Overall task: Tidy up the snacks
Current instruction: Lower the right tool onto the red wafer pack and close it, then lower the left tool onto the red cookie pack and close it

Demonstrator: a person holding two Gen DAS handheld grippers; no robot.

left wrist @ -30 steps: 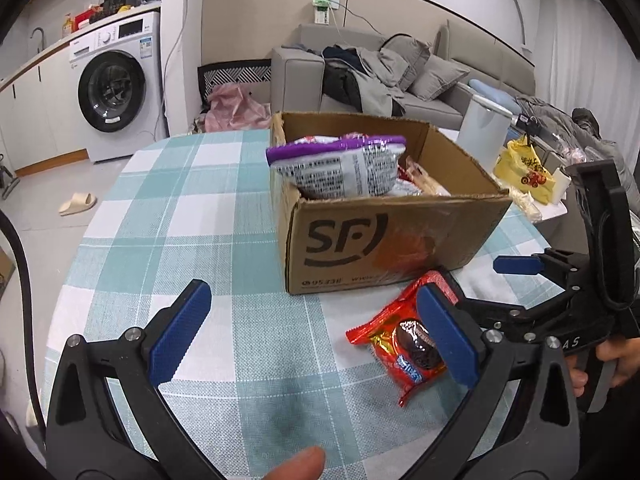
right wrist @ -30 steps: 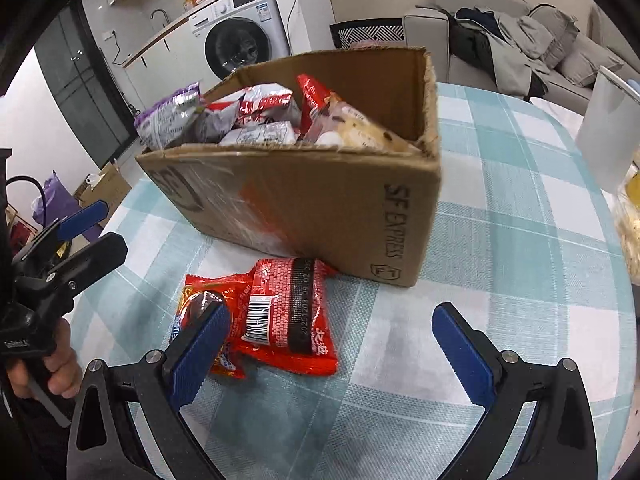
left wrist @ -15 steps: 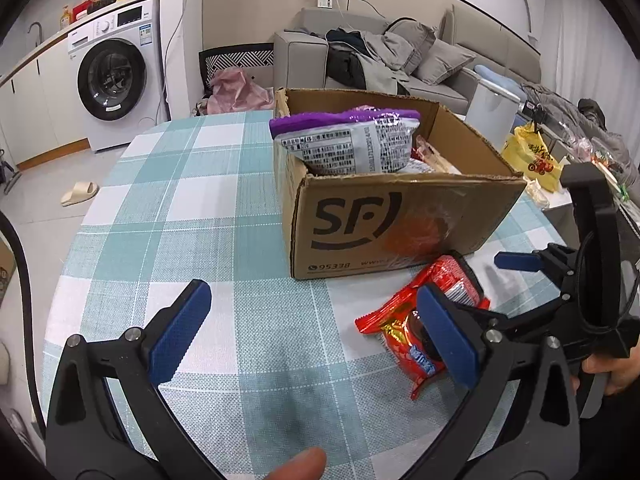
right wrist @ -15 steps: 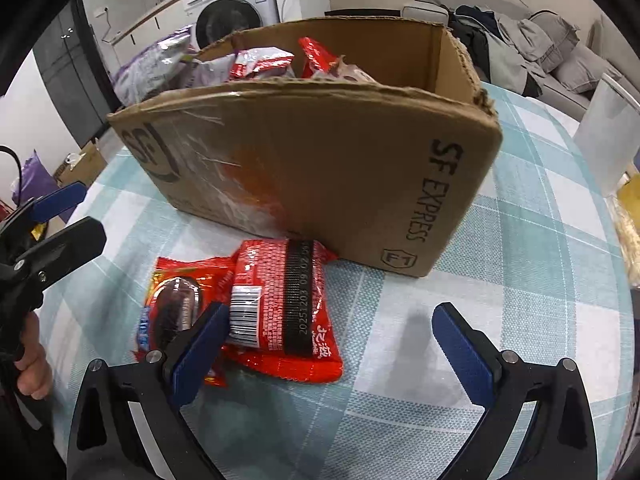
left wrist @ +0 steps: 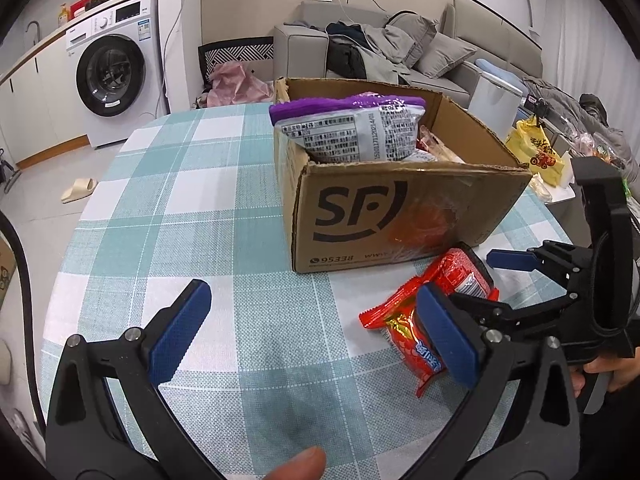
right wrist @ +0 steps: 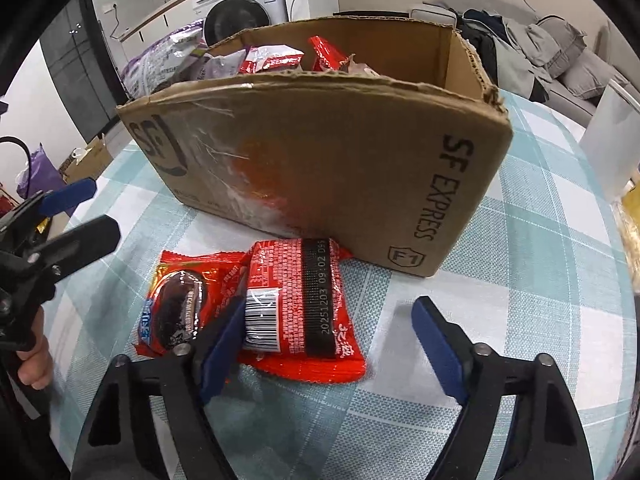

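Left gripper [left wrist: 314, 328] hangs wide open over bare tablecloth [left wrist: 192, 200], the two red snack packets [right wrist: 296, 300] off to its right. Right gripper [right wrist: 332, 340] has closed in on them over the last second, jaws wide and straddling the barcode packet [right wrist: 304, 304], its left finger [right wrist: 224, 340] overlapping that packet's edge. Cardboard box [right wrist: 320, 168], already part-filled, sits just beyond, so a pick-up looks imminent.

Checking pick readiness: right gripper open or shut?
Open. The right gripper has blue pads spread wide, straddling the red snack packet on the table, not clamped.
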